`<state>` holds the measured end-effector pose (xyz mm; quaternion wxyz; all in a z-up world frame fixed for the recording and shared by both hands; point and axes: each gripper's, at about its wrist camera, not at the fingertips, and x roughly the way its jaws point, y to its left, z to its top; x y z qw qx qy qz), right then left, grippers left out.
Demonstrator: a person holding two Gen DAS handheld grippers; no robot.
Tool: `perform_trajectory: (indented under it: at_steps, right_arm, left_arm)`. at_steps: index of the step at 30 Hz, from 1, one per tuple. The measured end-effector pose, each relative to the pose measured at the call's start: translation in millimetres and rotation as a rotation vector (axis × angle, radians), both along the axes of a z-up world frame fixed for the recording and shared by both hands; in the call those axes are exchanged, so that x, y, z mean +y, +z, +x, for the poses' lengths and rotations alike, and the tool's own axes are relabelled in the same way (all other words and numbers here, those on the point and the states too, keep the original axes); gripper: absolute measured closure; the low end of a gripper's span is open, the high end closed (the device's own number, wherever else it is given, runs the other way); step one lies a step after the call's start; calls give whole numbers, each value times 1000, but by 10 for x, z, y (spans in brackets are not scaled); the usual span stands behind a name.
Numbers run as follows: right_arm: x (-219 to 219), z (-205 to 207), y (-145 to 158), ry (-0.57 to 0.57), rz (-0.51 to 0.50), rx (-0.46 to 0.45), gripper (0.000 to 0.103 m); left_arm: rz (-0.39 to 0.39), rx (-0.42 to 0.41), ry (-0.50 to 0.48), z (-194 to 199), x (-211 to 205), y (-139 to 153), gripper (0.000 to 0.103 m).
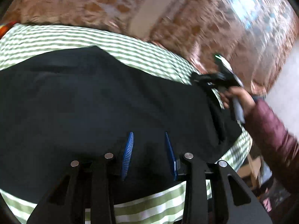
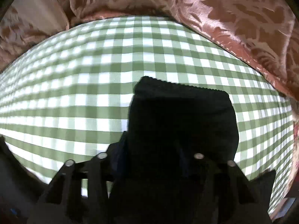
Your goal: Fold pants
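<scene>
On the checked cloth (image 2: 74, 97), black pants (image 1: 93, 102) under the parted left hand-held gripper (image 1: 149, 155).

The pants (image 1: 104, 100) are seen as a matt black cloth, smooth, with a ribbed knit hem in the right wrist view. The tablecloth (image 2: 74, 85) is a woven cloth in green and white checks, without gloss. The curtain (image 2: 233, 18) at the far side is a patterned cloth with a soft sheen. The left tongs (image 1: 149, 155) carry ribbed blue plastic pads (image 1: 128, 155) on matt black plastic links with shiny metal pins.

Both wrist views close, angled down; share checked cloth (image 2: 93, 74).
</scene>
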<state>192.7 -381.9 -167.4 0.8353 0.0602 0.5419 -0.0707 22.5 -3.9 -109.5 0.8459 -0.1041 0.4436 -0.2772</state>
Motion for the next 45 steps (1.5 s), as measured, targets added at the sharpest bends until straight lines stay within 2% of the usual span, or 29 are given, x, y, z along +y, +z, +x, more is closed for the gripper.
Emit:
perform_trajectory:
  at_steps: [1,2,3,5,9,11,12,14,17,20,23,25,26,27,28,29,30,34,35,36,37,39,40,41,42,45]
  right_arm:
    - [-21,-40,28,1,-9,-15,95]
    - [-67,-98,75,-7,1,-34,94]
    - [-162,-216,169,-14,54,-85,95]
    - [-330,-473,355,-27,130,-172,95]
    - [-813,-1246,785,-89,297,-368,95]
    - [-1076,-1668,888,-132,365,-437,95]
    - [-1169,-1754,924,-154,386,-459,95]
    - [-1390,-2115,906,-212,438,-501,95]
    - [-1617,-2568,786,-294,490,-526,95]
    - [-1875,-2882,349,-387,573,-489,95]
    - [-1965,-2998,6,-445,628,-440,96]
    - [-2004,-3055,-165,-463,669,-433,96]
    - [-2009,-3080,-179,-465,675,-436,95]
    - [-2021,-3104,-202,-469,694,-444,89]
    - [-2049,-3123,-218,-480,713,-449,77]
    - [-2088,-3134,-222,-488,733,-462,71]
    - [-2115,-3143,-228,-493,734,-473,70]
    - [-2236,-3123,-234,-524,725,-479,70]
    - [-2250,-3113,-238,-526,712,-478,73]
    - [-2261,-3099,-242,-527,701,-475,83]
    - [-2257,-3047,-235,-525,690,-468,90]
    - [-2249,-3019,-211,-517,674,-465,93]
    - [-2241,-3027,-174,-509,667,-473,94]
    - [-2234,-3035,-138,-501,660,-480,94]
    - [-2220,-3066,-67,-489,643,-491,95]
    - [-2238,-3162,30,-485,631,-518,95]
  left_arm:
    - [6,1,-25,-11,-70,-11,70]
    - [9,3,-42,-14,-117,-18,67]
    - [10,3,-63,-11,-187,-21,63]
    - [7,-4,-102,-28,-300,-5,62]
    - [-6,-29,-176,-66,-535,66,62]
    - [-9,-41,-223,-91,-673,93,62]
    - [-5,-47,-253,-116,-785,105,62]
    - [0,-47,-295,-139,-938,102,62]
    - [13,-51,-357,-207,-1162,99,62]
    - [35,-58,-408,-287,-1332,83,62]
    - [54,-44,-458,-322,-1495,32,48]
    - [77,-36,-491,-335,-1601,-18,48]
    - [87,-32,-502,-337,-1643,-44,48]
    - [100,-27,-513,-341,-1688,-81,48]
    - [110,-22,-517,-338,-1718,-107,48]
    - [120,-16,-520,-330,-1744,-138,48]
    - [131,-11,-523,-331,-1765,-177,48]
    - [162,-25,-539,-373,-1819,-243,48]
    - [167,-32,-543,-381,-1823,-251,48]
    - [175,-41,-546,-390,-1829,-256,49]
    - [182,-46,-543,-384,-1835,-265,51]
    - [216,-65,-523,-353,-1834,-301,73]
    - [216,-70,-518,-333,-1824,-301,78]
    - [196,-66,-521,-313,-1800,-293,90]
    - [181,-67,-524,-306,-1785,-279,97]
    - [162,-90,-540,-339,-1757,-211,99]
